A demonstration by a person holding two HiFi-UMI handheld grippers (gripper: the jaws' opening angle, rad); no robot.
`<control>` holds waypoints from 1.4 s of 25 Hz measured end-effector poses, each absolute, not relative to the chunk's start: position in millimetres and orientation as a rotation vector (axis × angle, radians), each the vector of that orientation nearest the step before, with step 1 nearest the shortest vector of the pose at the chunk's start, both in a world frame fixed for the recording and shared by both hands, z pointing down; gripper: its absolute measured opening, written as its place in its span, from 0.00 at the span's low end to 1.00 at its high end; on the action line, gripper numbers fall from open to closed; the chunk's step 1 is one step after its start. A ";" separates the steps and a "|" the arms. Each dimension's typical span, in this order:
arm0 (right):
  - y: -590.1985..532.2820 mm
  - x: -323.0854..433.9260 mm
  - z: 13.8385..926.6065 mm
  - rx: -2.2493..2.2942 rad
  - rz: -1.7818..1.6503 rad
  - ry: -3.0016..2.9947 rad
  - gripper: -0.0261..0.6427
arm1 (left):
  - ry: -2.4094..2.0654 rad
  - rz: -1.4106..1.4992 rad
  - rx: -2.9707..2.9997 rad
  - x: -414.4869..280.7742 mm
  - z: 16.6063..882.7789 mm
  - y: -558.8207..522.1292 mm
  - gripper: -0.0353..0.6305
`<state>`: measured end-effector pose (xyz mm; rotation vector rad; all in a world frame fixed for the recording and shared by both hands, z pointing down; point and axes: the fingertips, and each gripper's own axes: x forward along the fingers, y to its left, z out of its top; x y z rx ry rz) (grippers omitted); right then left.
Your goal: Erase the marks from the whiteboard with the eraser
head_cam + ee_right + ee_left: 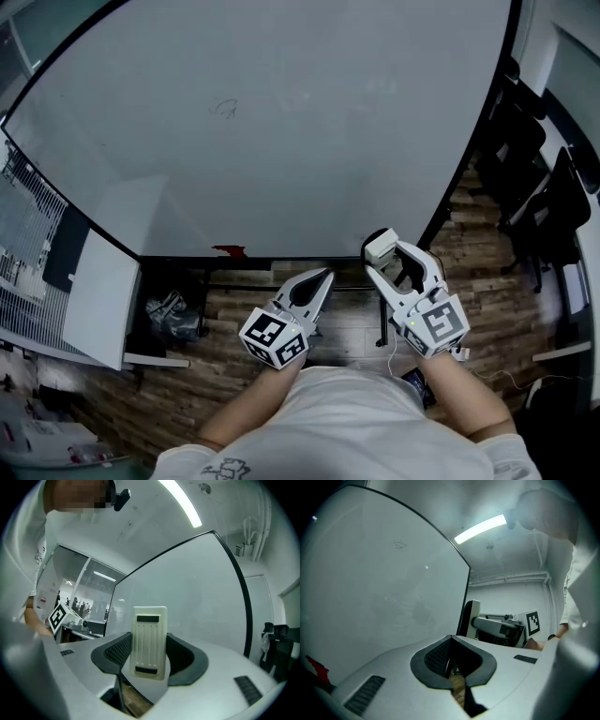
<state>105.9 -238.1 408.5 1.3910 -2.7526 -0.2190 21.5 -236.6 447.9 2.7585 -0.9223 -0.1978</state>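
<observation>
The whiteboard point(281, 122) fills the upper head view, with a faint scribbled mark point(225, 109) at its upper left. The same mark point(399, 544) shows faintly in the left gripper view. My right gripper point(382, 255) is shut on a white eraser point(379, 247), held just below the board's lower edge. In the right gripper view the eraser point(149, 641) stands upright between the jaws of my right gripper point(149, 656). My left gripper point(322, 277) is shut and holds nothing, its jaws pressed together in its own view point(451, 644).
A small red object point(230, 250) lies at the board's lower edge, left of my left gripper. Black chairs point(539, 187) stand to the right. A white cabinet point(98, 300) and a dark object point(173, 314) on the wooden floor are at the lower left.
</observation>
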 end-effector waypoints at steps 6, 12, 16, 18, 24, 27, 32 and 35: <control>-266.9 129.1 366.2 1.302 -0.480 -2.672 0.39 | -1.002 -0.147 2.763 22.0 453.3 -251.1 0.06; -292.7 136.1 326.8 1.210 -0.703 -2.550 0.39 | -0.999 -0.134 2.762 21.0 449.4 -263.3 0.06; -312.8 145.4 294.0 1.167 -0.850 -2.425 0.39 | -0.990 -0.132 2.774 23.7 443.7 -268.6 0.06; -321.3 147.7 276.0 1.146 -0.934 -2.352 0.39 | -0.990 -0.134 2.774 23.8 442.8 -270.5 0.06; -347.8 145.1 230.3 1.087 -1.085 -2.145 0.39 | -0.995 -0.132 2.776 25.3 436.8 -279.5 0.06; -358.9 135.8 217.5 1.057 -1.139 -2.083 0.39 | -0.961 -0.127 2.773 31.2 431.2 -281.1 0.06; -374.0 120.3 211.4 1.018 -1.187 -1.996 0.39 | -0.945 -0.131 2.789 38.0 422.1 -281.5 0.06; -380.1 115.6 212.4 0.999 -1.226 -1.953 0.39 | -0.954 -0.139 2.793 39.0 417.9 -284.4 0.06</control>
